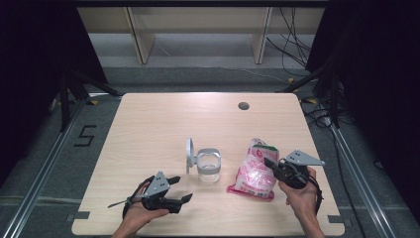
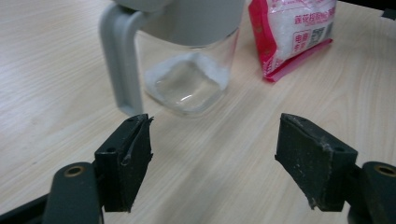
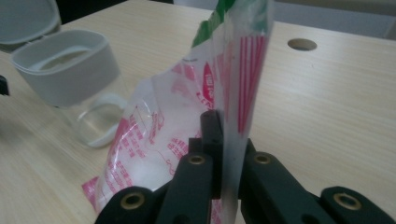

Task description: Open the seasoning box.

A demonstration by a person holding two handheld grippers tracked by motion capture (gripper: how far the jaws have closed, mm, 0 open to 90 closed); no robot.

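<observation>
1. The right gripper [image 1: 273, 165] sits at the right of the table [image 1: 148, 129] in the high view, held in the person's right hand [image 1: 302, 191], with its jaws pointing left into a pink and white plastic bag [image 1: 255, 171]
2. In the right gripper view its two black jaws are pinched tight on an upright edge of the bag [image 3: 224, 93], the thin film running up between them; the bag's lower part spreads out to the left, and its bottom corner looks to rest on the wood
3. The bag carries red stripes and print, with a green patch at its top, and holds white grains
4. The left gripper [image 1: 182, 189] lies at the near left of the table in the left hand [image 1: 138, 210], its jaws standing wide apart with nothing between them
5. In the left gripper view those jaws face a clear jar [image 2: 189, 70] with a grey collar and a little white powder along its base; the jar is near the jaws but apart from them
6. The jar [image 1: 208, 166] stands upright at the table's middle, just left of the bag, its grey hinged lid [image 1: 189, 153] swung open on its left side
7. A round hole [image 1: 243, 105] sits in the table top towards the far right
</observation>
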